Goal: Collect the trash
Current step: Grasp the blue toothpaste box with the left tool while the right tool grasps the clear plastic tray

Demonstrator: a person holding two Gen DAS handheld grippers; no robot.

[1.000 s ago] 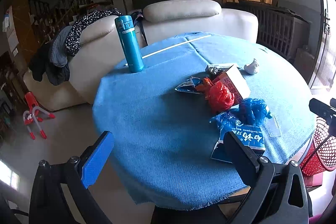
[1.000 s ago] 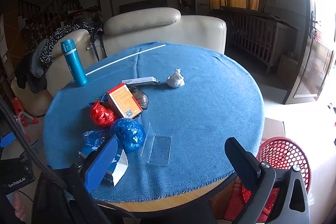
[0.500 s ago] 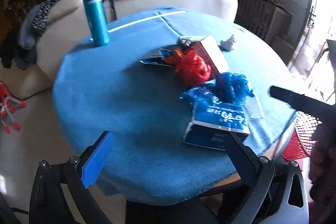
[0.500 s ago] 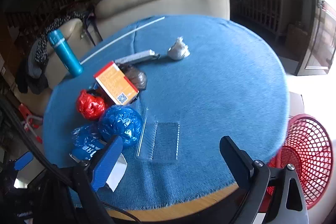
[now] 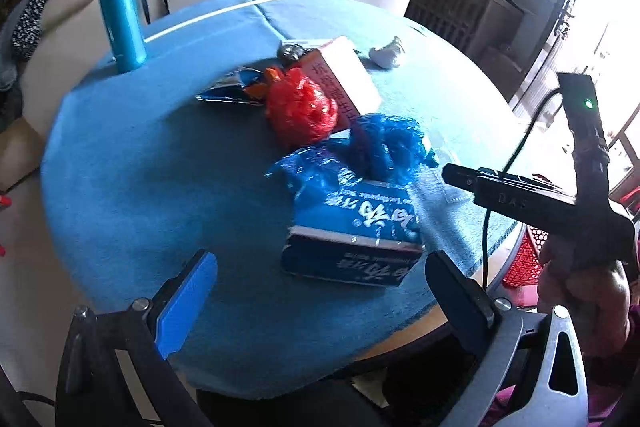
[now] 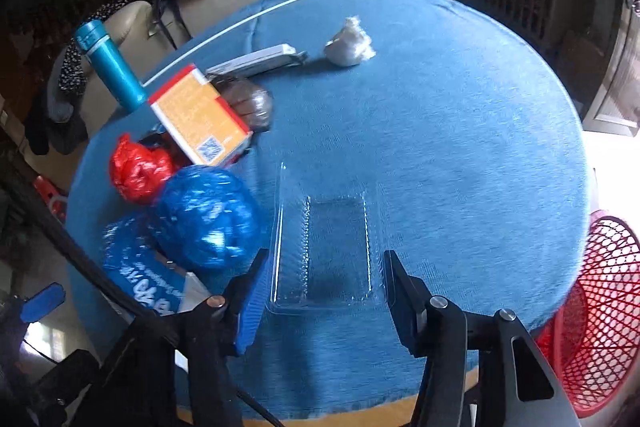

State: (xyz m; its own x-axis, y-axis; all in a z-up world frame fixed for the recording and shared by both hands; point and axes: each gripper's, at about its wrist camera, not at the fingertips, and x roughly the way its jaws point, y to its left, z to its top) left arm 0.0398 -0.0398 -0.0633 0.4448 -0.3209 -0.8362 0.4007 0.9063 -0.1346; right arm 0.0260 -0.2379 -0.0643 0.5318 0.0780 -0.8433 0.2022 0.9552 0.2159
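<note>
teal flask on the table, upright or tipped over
Upright: the teal flask stands on its base on the blue tablecloth, cap on top.
</note>
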